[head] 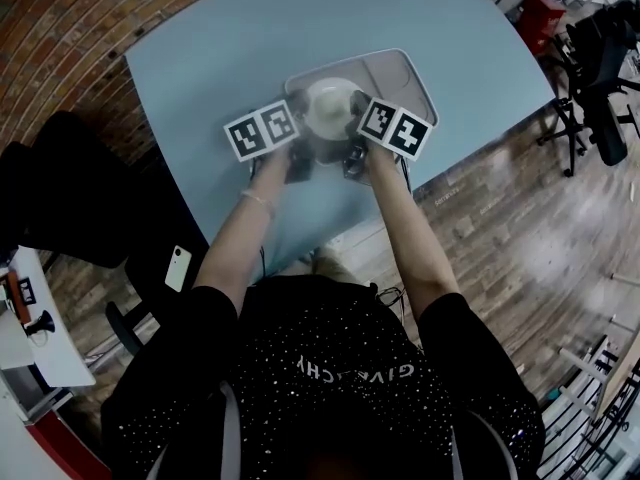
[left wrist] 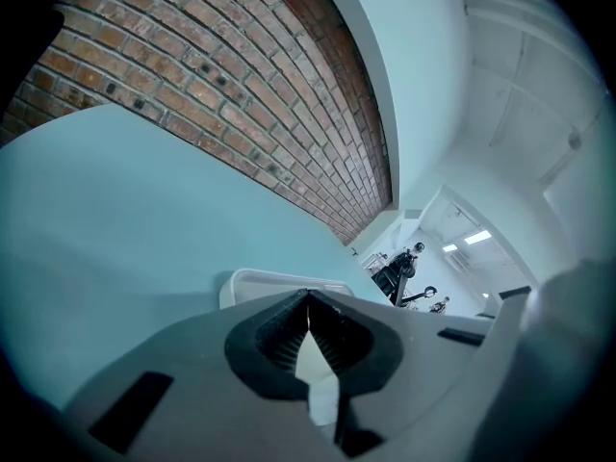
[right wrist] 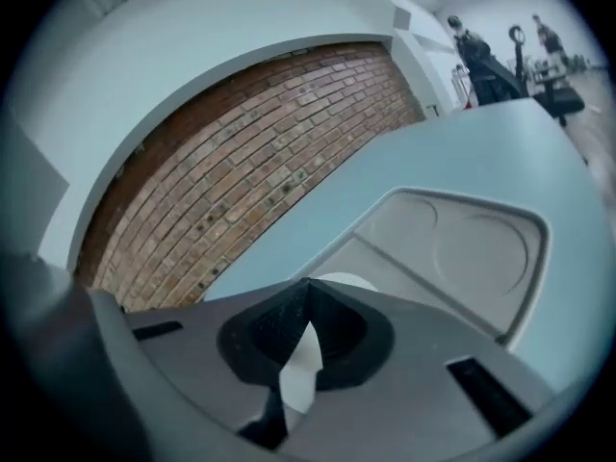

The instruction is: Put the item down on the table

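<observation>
The place is presenting as a lab or studio workspace. A light blue table (head: 200,78) is standing beside a bare brick wall (head: 70,28) on wood-plank flooring (head: 520,228). Black office chairs (head: 600,78) and dark equipment stands (left wrist: 404,272) are occupying the white-walled background, where ceiling light panels (left wrist: 478,237) are glowing.

Head view looks steeply down; both gripper views face the brick wall (left wrist: 241,94), apparently sharing the tray (right wrist: 462,248).

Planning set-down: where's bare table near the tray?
Free: table left of the tray toward the brick wall, and beyond its far rim; right, a smaller patch. Crowded: tray's near end, where left gripper and right gripper clamp the bowl.
</observation>
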The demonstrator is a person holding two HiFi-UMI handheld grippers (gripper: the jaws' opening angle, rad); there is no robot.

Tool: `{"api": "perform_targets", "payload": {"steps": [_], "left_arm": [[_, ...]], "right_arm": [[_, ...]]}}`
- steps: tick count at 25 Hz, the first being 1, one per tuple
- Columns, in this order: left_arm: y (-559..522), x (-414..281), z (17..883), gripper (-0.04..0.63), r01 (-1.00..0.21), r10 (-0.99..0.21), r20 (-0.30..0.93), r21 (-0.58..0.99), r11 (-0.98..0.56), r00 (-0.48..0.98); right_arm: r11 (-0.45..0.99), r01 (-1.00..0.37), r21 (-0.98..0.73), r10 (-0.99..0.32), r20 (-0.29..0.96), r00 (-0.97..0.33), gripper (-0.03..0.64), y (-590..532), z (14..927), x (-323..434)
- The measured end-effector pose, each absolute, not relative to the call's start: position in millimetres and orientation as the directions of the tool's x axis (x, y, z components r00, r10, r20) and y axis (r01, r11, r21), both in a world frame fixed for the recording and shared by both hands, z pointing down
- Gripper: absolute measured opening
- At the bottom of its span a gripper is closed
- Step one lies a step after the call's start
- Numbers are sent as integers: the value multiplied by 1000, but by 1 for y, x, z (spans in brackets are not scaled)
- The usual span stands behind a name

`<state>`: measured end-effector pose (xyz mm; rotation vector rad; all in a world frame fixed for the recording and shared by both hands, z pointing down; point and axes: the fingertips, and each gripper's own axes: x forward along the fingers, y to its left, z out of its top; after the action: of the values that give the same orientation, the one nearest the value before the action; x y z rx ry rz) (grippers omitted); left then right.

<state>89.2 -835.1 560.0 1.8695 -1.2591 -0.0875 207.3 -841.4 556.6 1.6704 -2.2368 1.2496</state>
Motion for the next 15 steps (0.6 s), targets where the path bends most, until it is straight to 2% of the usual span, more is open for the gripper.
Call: {"api": "perform_targets", "payload": {"steps": [3,15], "left_arm": [[-832,92,555,11,-719,-784,373,683,-131,497],[-828,91,554,11,-716,-775,372,683,-144,511]], "right_arm": [[64,-754,-654,-763,454,-459,9,-837,549,203],[77,-680,-729,-754,403,-518,9,-829,543,202]]}}
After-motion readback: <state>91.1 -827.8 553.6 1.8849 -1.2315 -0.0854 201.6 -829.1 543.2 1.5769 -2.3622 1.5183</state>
